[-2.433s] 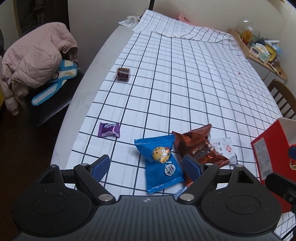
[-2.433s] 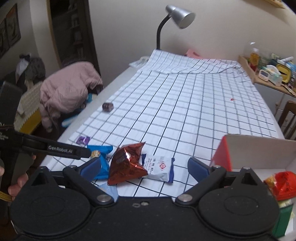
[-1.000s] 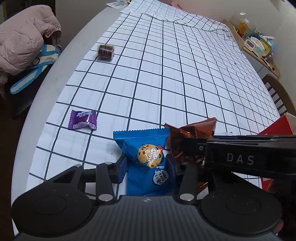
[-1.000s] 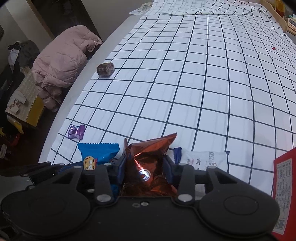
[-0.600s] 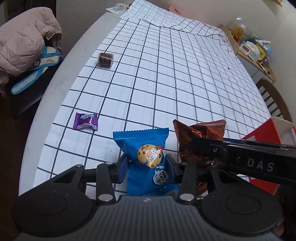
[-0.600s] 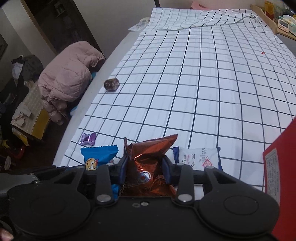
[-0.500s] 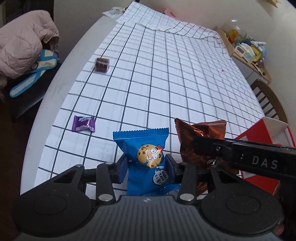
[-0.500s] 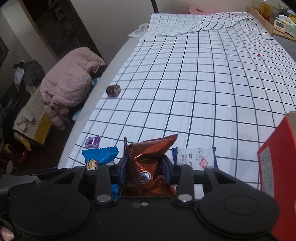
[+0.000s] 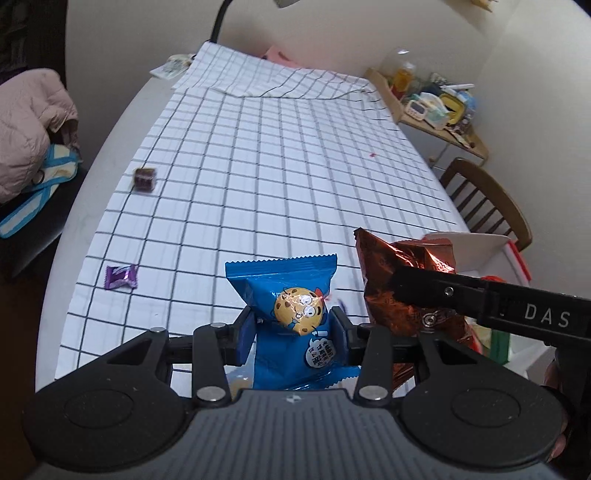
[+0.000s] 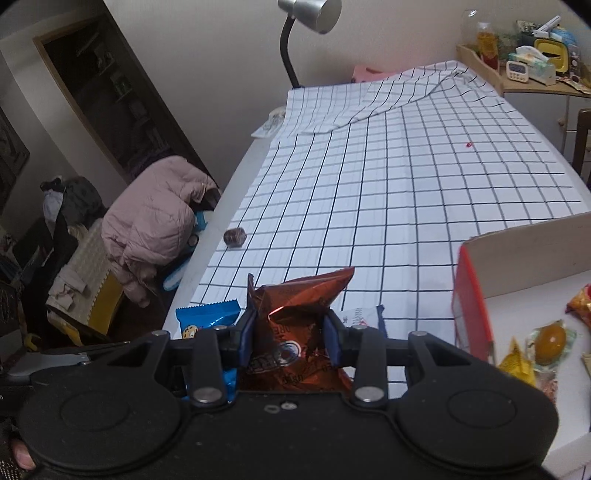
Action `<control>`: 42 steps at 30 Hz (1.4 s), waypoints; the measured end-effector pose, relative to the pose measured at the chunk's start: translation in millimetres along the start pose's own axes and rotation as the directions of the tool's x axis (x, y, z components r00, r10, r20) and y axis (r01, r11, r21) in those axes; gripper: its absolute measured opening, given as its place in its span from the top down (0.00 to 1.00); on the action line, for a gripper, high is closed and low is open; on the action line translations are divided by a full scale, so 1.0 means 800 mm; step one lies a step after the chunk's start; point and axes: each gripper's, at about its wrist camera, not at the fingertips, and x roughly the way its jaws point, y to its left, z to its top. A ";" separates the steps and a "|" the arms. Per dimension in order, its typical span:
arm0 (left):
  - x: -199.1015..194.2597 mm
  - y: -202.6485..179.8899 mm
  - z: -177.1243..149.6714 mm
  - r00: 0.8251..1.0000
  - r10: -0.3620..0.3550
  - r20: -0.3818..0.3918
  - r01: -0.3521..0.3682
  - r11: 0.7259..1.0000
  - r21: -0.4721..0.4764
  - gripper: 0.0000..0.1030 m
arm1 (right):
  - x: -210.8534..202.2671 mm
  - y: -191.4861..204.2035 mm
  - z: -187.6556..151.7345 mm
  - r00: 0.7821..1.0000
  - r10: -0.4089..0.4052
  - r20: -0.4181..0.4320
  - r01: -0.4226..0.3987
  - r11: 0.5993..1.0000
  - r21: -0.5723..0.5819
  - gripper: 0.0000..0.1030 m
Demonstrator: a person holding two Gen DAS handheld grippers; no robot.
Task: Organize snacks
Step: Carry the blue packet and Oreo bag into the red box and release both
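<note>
Two grippers each carry one snack packet above a table covered by a white checked cloth (image 9: 280,177). Left gripper (image 9: 291,334): its blue pads are clenched on the lower half of a blue cookie packet (image 9: 291,295), which stands upright between them with its serrated top edge free and a cartoon cookie printed on its front. Right gripper (image 10: 290,338): its pads grasp a crumpled brown foil packet (image 10: 295,314) at mid-height, the top corner of the packet pointing up and to the right. In the left wrist view the brown packet hangs just to the right of the blue one, with the dark finger of the right gripper lying across it. Still lying on the cloth are a small purple candy (image 9: 121,277) near the left edge, a dark brown wrapped sweet (image 9: 144,179) farther along the same edge, and a white packet (image 10: 364,317) with blue ends, partly hidden behind the right gripper. Right of the right gripper stands an open red box (image 10: 471,306) with a pale inner wall; inside it lie several wrapped snacks in yellow, orange and red. Beyond the table's left side a pink padded jacket (image 10: 155,214) is heaped on a chair, and a desk lamp (image 10: 306,18) rises at the far end.
</note>
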 end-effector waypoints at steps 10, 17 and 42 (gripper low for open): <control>-0.018 -0.078 0.004 0.998 -0.060 0.025 0.058 0.994 0.089 0.59 | -0.069 -0.057 -0.004 0.995 -0.035 0.090 0.029 0.997 0.070 0.64; -0.007 -0.132 0.007 0.996 -0.091 0.016 0.087 0.986 0.143 0.59 | -0.109 -0.108 -0.011 0.988 -0.083 0.128 0.070 0.992 0.105 0.64; 0.108 -0.295 0.005 0.992 -0.061 -0.112 0.086 0.967 0.240 0.59 | -0.149 -0.283 -0.025 0.972 -0.221 0.075 0.208 0.966 0.154 0.64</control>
